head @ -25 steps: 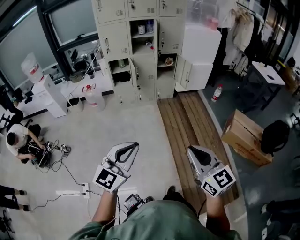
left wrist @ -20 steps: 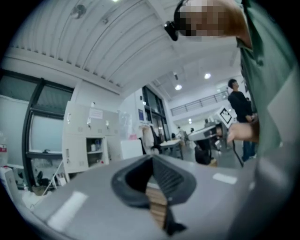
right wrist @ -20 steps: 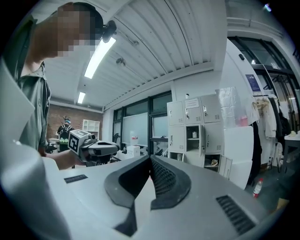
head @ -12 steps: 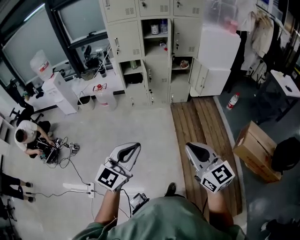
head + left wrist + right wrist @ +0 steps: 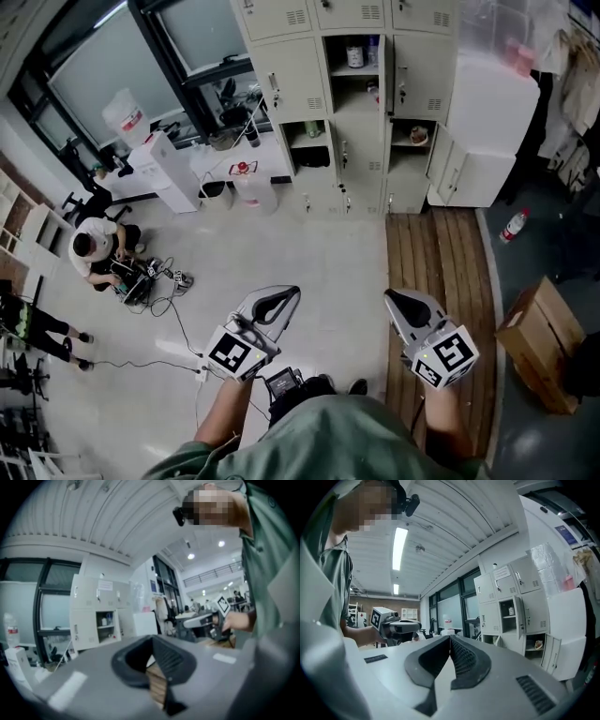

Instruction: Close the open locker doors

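The beige locker bank (image 5: 361, 103) stands at the far side of the room, well away from both grippers. Its upper middle compartment (image 5: 354, 66) is open with bottles on a shelf. A lower left compartment (image 5: 309, 150) and a lower right one (image 5: 412, 136) also stand open, their doors (image 5: 448, 173) swung outward. My left gripper (image 5: 286, 292) and right gripper (image 5: 394, 298) are held low over the floor, both shut and empty. The lockers (image 5: 101, 620) show small in the left gripper view and nearer in the right gripper view (image 5: 513, 606).
A person (image 5: 94, 248) sits on the floor at left among cables, with a power strip (image 5: 187, 361) nearby. A wooden plank strip (image 5: 441, 272) runs toward the lockers. A cardboard box (image 5: 539, 342), a bottle (image 5: 511, 225) and a white cabinet (image 5: 492, 103) are at right.
The head view has shifted, so the lockers now sit further right in the frame and more of the room's left side shows. Both grippers stay shut and held in front of the body.
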`<state>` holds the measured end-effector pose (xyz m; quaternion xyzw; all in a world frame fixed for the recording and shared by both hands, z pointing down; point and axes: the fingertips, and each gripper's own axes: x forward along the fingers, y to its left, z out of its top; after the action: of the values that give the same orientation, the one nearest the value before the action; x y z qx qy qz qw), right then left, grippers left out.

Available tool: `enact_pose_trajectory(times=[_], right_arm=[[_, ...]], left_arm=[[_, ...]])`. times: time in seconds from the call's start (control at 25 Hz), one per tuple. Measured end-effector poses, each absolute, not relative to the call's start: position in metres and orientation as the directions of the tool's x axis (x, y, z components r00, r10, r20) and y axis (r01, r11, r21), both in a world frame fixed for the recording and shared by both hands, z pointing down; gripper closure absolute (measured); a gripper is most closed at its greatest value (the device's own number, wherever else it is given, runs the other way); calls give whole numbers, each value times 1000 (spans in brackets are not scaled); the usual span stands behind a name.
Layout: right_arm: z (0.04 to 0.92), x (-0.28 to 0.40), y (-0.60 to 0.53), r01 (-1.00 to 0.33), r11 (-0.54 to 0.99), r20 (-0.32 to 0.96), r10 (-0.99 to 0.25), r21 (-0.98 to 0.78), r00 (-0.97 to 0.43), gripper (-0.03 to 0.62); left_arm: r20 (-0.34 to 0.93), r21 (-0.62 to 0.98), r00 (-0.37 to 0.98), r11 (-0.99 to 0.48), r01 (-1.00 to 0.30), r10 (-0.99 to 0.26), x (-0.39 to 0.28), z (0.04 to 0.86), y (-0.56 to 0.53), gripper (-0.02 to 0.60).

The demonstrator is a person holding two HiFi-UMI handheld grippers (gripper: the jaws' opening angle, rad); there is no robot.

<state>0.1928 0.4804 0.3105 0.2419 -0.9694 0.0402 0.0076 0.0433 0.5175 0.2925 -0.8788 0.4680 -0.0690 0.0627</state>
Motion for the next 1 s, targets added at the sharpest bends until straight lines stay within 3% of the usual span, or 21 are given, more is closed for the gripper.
enact_pose_trajectory(times=[0.32,0.48,1.0], right_arm=[[322,188,428,-481,872,47,-479,-94,-877,588],[328,181,390,-511,855,66,-507,-92,-859,588],[311,88,269,-560,828,76,-557,-26,-827,588]], left_arm=[[94,-191,547,-555,-810,-832,34,308,464,578],[39,-180,568,-565,-805,-822,31,301,424,578],[-23,-187,619,-605,-774,-785,-55,302,290,578]])
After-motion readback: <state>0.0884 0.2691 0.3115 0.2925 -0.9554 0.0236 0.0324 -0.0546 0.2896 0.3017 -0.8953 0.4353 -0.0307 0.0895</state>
